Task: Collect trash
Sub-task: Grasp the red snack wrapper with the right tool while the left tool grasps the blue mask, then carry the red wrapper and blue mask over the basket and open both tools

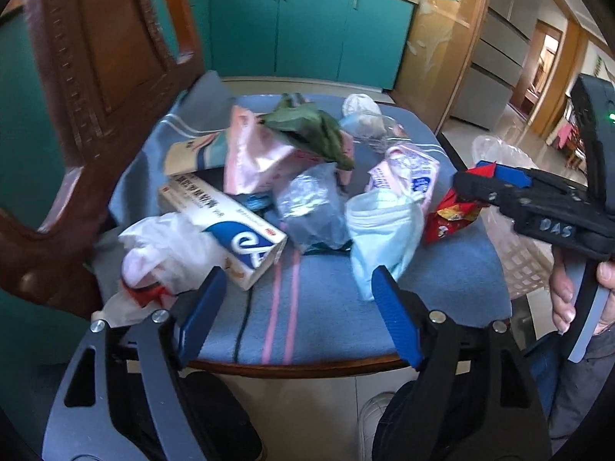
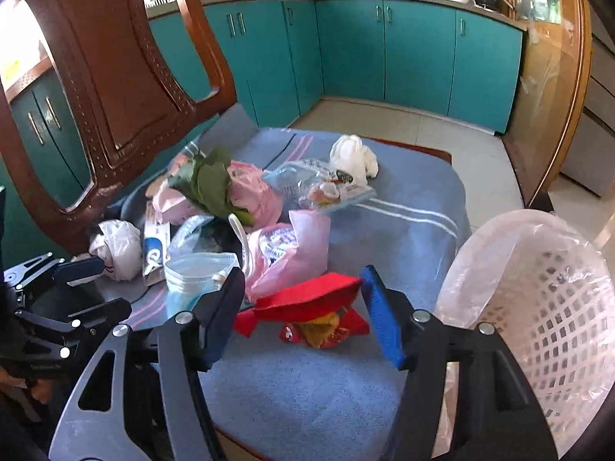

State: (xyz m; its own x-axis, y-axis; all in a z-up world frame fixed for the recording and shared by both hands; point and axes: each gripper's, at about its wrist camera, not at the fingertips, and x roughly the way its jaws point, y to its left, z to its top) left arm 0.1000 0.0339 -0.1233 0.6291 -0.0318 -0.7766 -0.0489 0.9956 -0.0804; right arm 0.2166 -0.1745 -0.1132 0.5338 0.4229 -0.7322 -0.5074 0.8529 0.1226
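A wooden chair with a carved backrest [image 2: 115, 77] carries the trash on its seat, which is covered by a blue woven cloth [image 2: 307, 384] with pink and white stripes.

The left gripper [image 1: 296, 307] hangs over the front edge of the seat, its ribbed blue pads spread wide with nothing between them. Just past it lie a crumpled white plastic bag [image 1: 165, 257] at the front left corner, a long cardboard box [image 1: 230, 230] with blue print, a soft pale-blue face mask [image 1: 384, 238] and a shiny crinkled clear wrapper [image 1: 311, 211].

The right gripper [image 2: 303, 307] is over the front right part of the seat, its jaws wide, standing either side of a glossy red snack wrapper [image 2: 307, 303] that lies folded and creased on the cloth; whether the pads touch it I cannot tell. In the left view the same wrapper [image 1: 453, 215] sits at the right edge of the seat, under the gripper's tips.

Toward the middle and back of the seat are a thin pink plastic bag [image 2: 292, 249], limp green leaves [image 2: 211, 188], a flat clear packet [image 2: 319, 188] and a wadded white tissue [image 2: 353, 157] near the back edge.

A white lattice plastic basket [image 2: 557, 307], lined with a thin clear bag, stands just beside the seat's right edge.
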